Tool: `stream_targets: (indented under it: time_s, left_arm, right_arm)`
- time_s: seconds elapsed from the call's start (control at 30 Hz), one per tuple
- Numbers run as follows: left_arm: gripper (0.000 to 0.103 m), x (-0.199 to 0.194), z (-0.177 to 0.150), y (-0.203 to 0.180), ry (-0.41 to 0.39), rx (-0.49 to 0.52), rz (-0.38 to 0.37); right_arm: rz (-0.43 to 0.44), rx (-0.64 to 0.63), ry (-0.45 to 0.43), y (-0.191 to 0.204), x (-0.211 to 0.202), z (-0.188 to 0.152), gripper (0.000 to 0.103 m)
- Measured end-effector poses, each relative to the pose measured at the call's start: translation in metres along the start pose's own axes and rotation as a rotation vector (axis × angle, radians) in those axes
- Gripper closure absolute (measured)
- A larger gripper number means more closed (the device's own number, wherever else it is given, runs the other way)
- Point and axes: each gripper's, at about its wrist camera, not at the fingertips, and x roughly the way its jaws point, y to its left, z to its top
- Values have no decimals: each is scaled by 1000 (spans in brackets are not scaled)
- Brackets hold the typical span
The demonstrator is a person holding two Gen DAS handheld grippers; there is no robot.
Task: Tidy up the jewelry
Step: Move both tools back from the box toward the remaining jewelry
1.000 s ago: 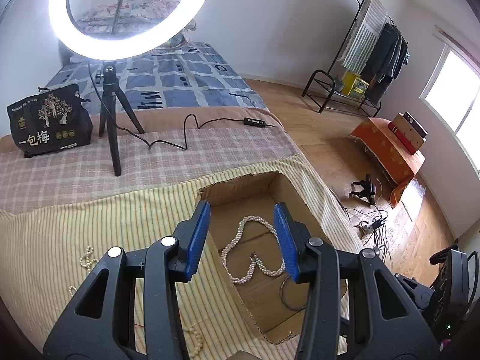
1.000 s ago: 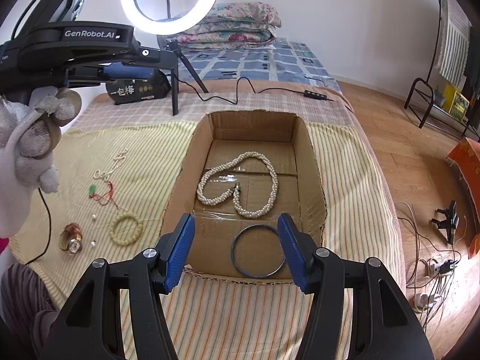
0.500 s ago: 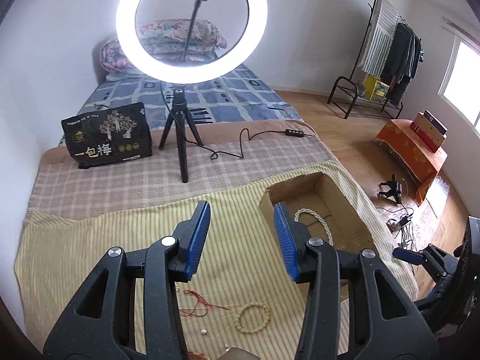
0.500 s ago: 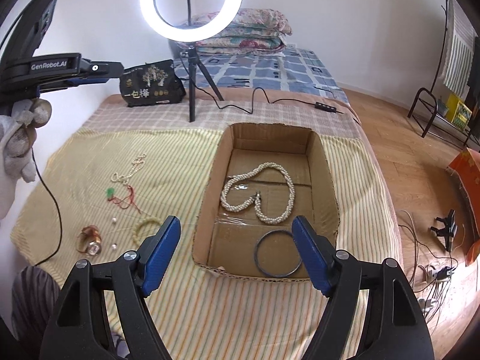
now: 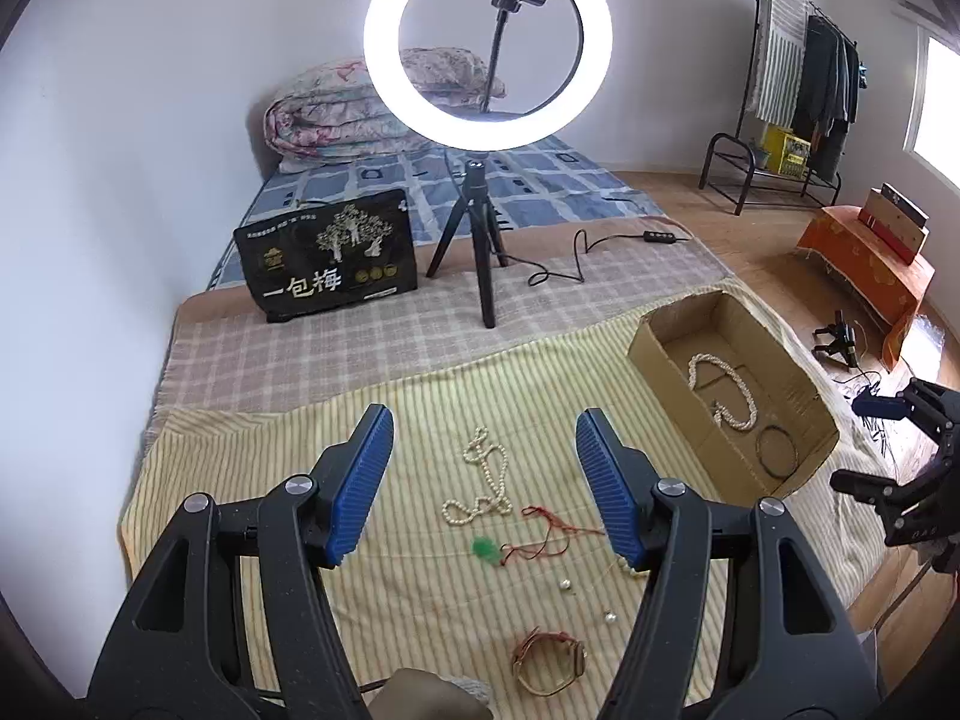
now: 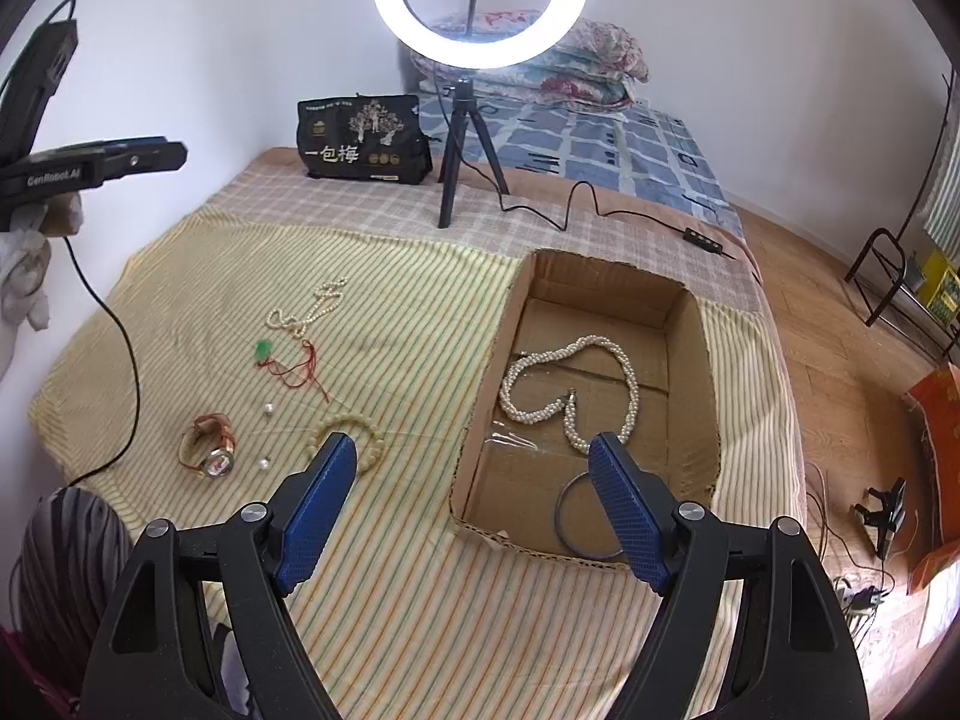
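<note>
Right wrist view: thick pearl necklace, dark ring already in cardboard box; watch, thin pearl strand left on striped cloth. My left gripper, right gripper empty, jaws just widened.

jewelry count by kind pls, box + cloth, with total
Pearl necklaces: 2, thick one in the cardboard box, thin one on the striped cloth
Dark ring: 1, in the box
Red cord with green pendant: 1
Bead bracelet: 1
Watch: 1
Loose pearls: 2
Total: 8
</note>
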Motion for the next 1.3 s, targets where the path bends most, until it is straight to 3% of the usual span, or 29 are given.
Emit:
stream_targets:
  time_s: [0.27,0.7,0.8,0.87,0.93,1.07,1.17,1.3]
  left_arm:
    - [38,3,-31,35,43,-66,-2]
    - [38,43,-72,46,166,-182,-83]
    - [50,58,-78,47,211,-230,-98]
    - [50,67,-81,48,230,-261,-111]
    - [50,74,-83,47,248,-276,-121]
    - [55,85,-84,42,270,-282,-133]
    - [56,81,-82,45,255,-292,-133]
    - [56,46,-73,57,175,-290,-92]
  right_arm:
    - [61,-6,-1,14,10,6,24]
    - [111,-207,-30,70,27,2,24]
    - [126,-223,-4,79,37,-1,24]
    - [135,-233,23,83,45,-4,24]
    - [150,-236,61,86,54,-6,29]
    - [183,-219,145,87,75,-10,48]
    - [189,-195,156,85,80,-11,49]
    - [192,-184,141,81,76,-9,49]
